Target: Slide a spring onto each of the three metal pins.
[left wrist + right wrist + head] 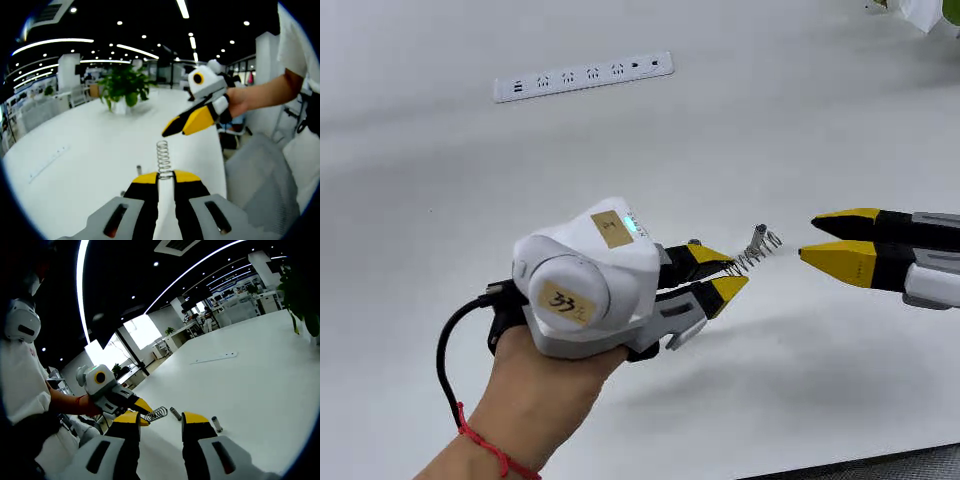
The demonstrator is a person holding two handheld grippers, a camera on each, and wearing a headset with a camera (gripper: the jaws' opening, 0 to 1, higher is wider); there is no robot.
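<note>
Pinching a spring (755, 252), the left gripper (737, 272) faces the right gripper (807, 239), spread wide

Spring (163, 159) nipped in L gripper (165, 176) tips; pin (216, 424) upright nr.

The left gripper (738, 271) has two small tan stickers on its white body. The lower sticker (566, 302) sits on the round end. It has handwriting that looks like "33", with one more mark after it that I can't make out. The top sticker (612, 229) has a tiny scribble on it, too small for me to read.
</note>
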